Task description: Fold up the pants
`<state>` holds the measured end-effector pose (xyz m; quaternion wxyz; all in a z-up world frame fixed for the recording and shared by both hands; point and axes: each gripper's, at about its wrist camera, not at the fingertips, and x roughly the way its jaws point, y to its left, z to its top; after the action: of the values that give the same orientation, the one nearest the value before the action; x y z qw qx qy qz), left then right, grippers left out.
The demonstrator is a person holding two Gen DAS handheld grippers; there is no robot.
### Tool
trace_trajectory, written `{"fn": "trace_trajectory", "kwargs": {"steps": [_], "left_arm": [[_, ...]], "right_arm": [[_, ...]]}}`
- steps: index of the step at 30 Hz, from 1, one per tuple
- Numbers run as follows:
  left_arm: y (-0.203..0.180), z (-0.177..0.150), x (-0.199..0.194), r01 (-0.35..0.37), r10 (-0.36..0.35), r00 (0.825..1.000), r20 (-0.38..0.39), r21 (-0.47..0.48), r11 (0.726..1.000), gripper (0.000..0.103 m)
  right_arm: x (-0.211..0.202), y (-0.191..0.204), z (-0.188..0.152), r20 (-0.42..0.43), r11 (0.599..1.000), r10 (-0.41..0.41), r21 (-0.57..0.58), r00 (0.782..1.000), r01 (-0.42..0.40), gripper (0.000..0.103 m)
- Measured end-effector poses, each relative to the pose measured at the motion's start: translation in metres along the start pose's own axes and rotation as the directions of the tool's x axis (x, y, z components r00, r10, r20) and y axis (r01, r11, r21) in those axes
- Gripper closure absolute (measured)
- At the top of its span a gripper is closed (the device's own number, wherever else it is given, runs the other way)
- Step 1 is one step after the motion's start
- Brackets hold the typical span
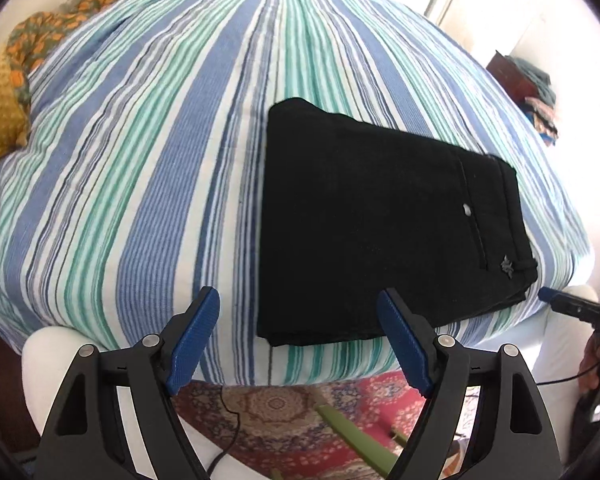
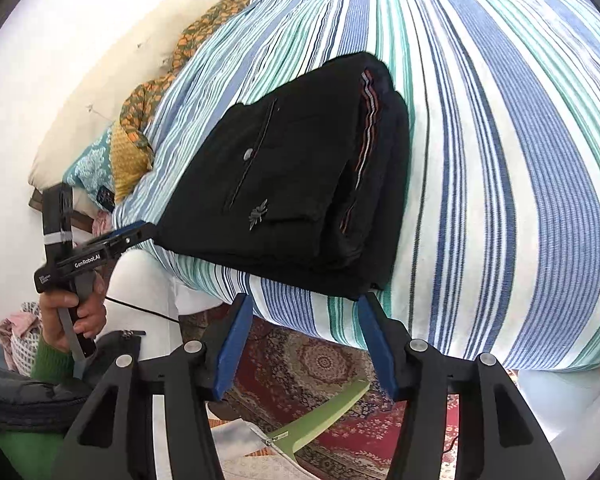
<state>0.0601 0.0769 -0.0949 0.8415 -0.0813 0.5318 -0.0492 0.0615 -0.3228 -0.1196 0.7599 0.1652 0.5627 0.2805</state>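
Ahead of both claws: bed (image 1: 140,140) with a blue/green/white striped sheet, filling most of each view. Its near edge sits just past the fingertips of both.

Pants (image 1: 380,220): black, folded into a compact rectangle several layers thick, lying flat on the sheet close to the near edge. From the left claw (image 1: 298,340) they're just ahead and slightly right; the right finger overlaps the stack's near edge in that view, contact not clear. From the right claw (image 2: 304,340) they're ahead and up-left, with the stacked fold edges and a striped inner band facing it. Back pocket is on top, with a small button (image 1: 467,210) and a metal emblem (image 1: 507,267) near the waistband corner.

Rug (image 1: 300,408): red patterned, on the floor below both claws. A green flat piece (image 2: 320,420) lies on it, under the gap between the fingers; can't tell what it is.

Pillows/cloth (image 1: 4,120): orange and mustard, far left at the head of the bed.

Left claw: blue pads spread wide, nothing between them. In the right wrist view it shows at far left, held in a hand (image 2: 74,312), tip at the bed edge just beside the pants' corner.

Right claw: pads apart, a bit less wide, nothing gripped. Its tip shows at the left view's far right edge, near the waistband corner.
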Motion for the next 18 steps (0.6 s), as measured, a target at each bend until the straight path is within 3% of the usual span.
{"fn": "trace_trajectory", "kwargs": {"steps": [3,8,12,14,18], "left_arm": [[0.027,0.010,0.007,0.012,-0.013,1.000,-0.021,-0.085,0.996,0.020],[0.052,0.011,0.048,0.123,-0.153,0.977,-0.147,-0.193,0.973,0.020],[0.059,0.007,0.061,0.245,-0.288,0.949,-0.127,-0.275,0.930,0.018],[0.061,0.007,0.065,0.271,-0.315,0.942,-0.112,-0.295,0.916,0.016],[0.060,0.011,0.077,0.317,-0.365,0.925,-0.108,-0.312,0.896,0.013]], "right_arm": [[-0.010,-0.026,0.004,0.061,0.990,0.077,0.116,0.995,-0.083,0.044],[0.004,-0.062,0.011,0.080,0.948,0.176,0.256,0.981,-0.191,0.044],[0.022,-0.075,0.014,0.062,0.924,0.216,0.310,0.974,-0.225,0.044],[0.026,-0.078,0.016,0.066,0.917,0.240,0.312,0.968,-0.249,0.034],[0.036,-0.076,0.022,0.065,0.891,0.320,0.318,0.945,-0.324,0.032]]}}
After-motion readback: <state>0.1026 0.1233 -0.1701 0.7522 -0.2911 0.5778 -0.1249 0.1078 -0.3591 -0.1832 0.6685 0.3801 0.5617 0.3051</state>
